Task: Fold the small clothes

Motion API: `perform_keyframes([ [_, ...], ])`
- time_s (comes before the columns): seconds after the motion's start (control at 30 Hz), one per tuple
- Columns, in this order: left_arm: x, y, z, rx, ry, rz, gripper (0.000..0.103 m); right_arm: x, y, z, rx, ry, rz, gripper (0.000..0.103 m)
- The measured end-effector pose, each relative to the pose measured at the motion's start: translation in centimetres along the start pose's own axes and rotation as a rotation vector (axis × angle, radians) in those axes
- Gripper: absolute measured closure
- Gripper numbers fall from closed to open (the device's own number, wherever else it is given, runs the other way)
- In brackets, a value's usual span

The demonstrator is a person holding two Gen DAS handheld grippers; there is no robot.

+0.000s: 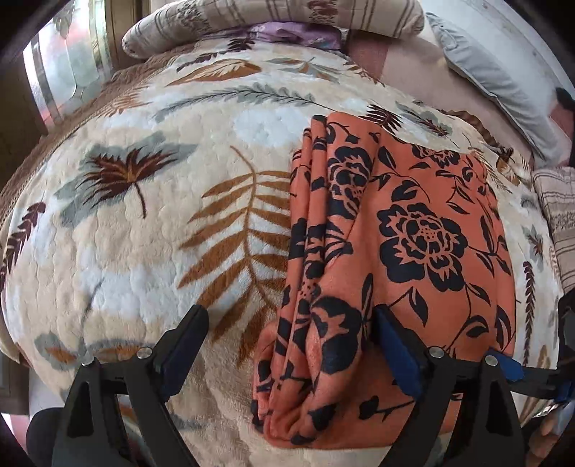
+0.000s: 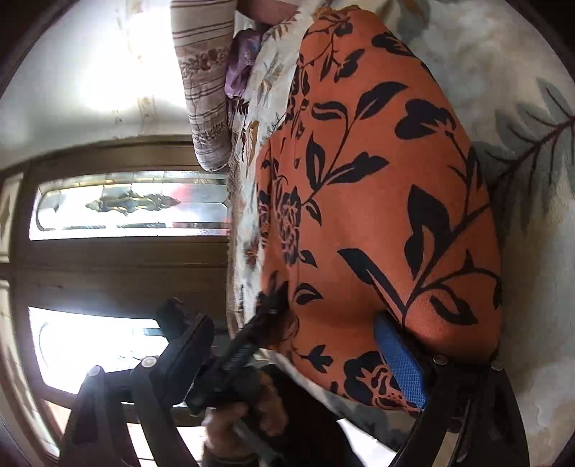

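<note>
Both tools spread wide, nothing clamped: left tool (image 1: pixel 287 345) straddles the folded orange cloth (image 1: pixel 413 230) on the bed (image 1: pixel 143 251); right tool (image 2: pixel 298 355) partly blocked.

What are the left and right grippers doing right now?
Left gripper: open, jaws straddling the folded orange black-flowered cloth's edge.
Right gripper: open, holding nothing.

A home bedroom: a bed spread with a plush leaf-print blanket (image 1: pixel 151 230), a grey pillow (image 1: pixel 503 97) and folded striped quilt (image 1: pixel 273 18) at its head, a wooden glass-panelled door (image 2: pixel 118 201) beside it.
</note>
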State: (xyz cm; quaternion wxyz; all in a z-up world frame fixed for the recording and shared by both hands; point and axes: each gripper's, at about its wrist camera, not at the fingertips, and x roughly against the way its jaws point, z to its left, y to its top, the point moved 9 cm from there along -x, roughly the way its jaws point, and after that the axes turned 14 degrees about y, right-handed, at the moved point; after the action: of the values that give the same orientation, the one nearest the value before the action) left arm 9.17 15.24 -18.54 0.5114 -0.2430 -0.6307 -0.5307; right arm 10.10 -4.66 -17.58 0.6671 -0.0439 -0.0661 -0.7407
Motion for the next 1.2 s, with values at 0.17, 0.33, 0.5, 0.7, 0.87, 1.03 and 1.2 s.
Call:
perform_keyframes([
  [0.17,1.1,-0.4,1.1,-0.020,0.041,-0.035,0.011,1.0,0.3,3.6,0.019,0.059,-0.048,0.010],
  [0.33,-0.1,-2.3,1.3,-0.019,0.029,-0.013,0.010,-0.8,0.7,0.1,-0.050,-0.019,-0.016,0.010],
  [0.5,-0.4,-3.1,1.9,0.002,-0.008,-0.031,0.009,0.2,4.4,4.9,0.055,-0.051,-0.047,0.010],
  [0.7,0.0,-3.3,1.9,-0.010,-0.006,-0.046,0.008,-3.3,9.4,-0.7,-0.135,-0.097,-0.079,0.009],
  [0.87,-0.1,-3.4,1.9,-0.011,-0.005,-0.056,0.007,-3.7,8.2,3.8,-0.046,-0.091,-0.053,0.008],
  [1.03,0.1,-3.3,2.0,-0.010,-0.005,-0.049,0.007,-5.7,5.1,1.0,0.042,-0.204,0.052,0.008],
  [1.2,3.0,-1.8,2.6,0.038,-0.041,-0.086,0.007,-1.1,3.4,5.5,0.076,-0.086,-0.039,0.009],
])
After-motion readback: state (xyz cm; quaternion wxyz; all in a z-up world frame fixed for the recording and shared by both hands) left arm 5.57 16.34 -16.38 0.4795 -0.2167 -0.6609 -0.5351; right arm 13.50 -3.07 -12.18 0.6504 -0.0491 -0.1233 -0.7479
